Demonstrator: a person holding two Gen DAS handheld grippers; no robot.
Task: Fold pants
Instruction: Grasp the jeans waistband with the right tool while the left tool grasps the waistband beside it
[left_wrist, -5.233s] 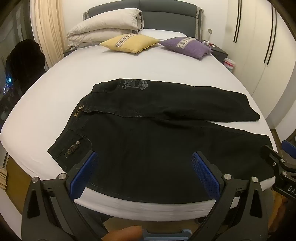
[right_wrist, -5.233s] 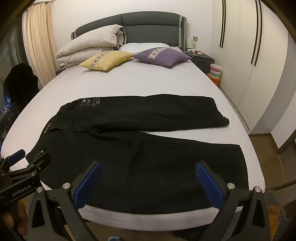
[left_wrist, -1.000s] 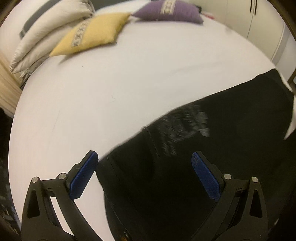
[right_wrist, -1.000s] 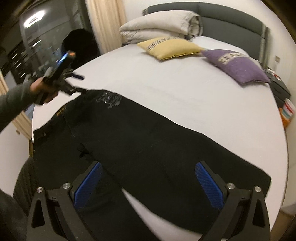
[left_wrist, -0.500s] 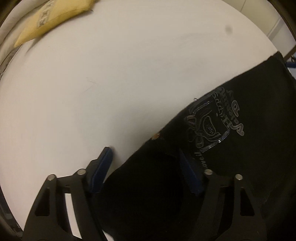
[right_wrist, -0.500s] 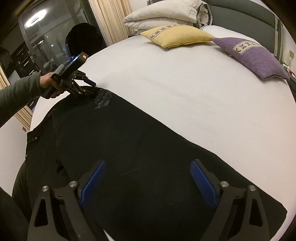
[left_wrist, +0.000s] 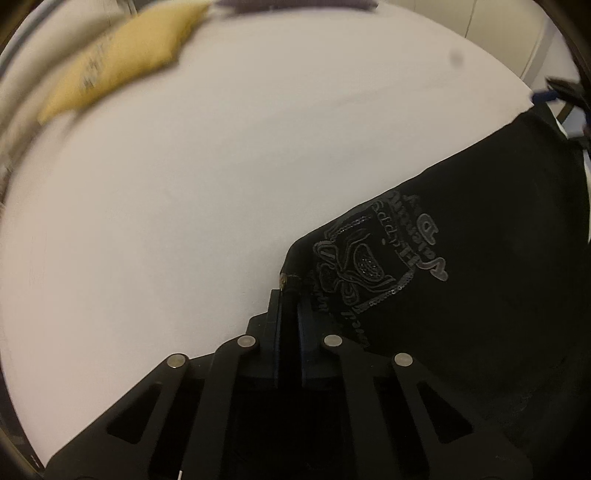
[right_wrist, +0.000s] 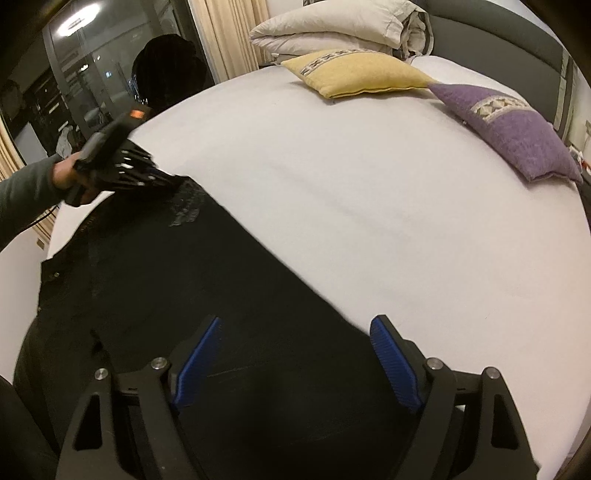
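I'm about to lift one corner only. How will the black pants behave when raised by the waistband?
Probably floppy: the black pants lie flat on the bed. With only the left gripper pinching the waistband corner, the rest would likely sag and drag. The denim-like cloth looks fairly heavy.

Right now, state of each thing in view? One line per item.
left gripper: shut on the pants' waist corner.
right gripper: open, over the pants' leg, nothing held.
pants: black, spread flat on the bed, not yet folded.
bed: white sheet, smooth.
yellow cushion: lying near the headboard.
purple cushion: lying beside it.
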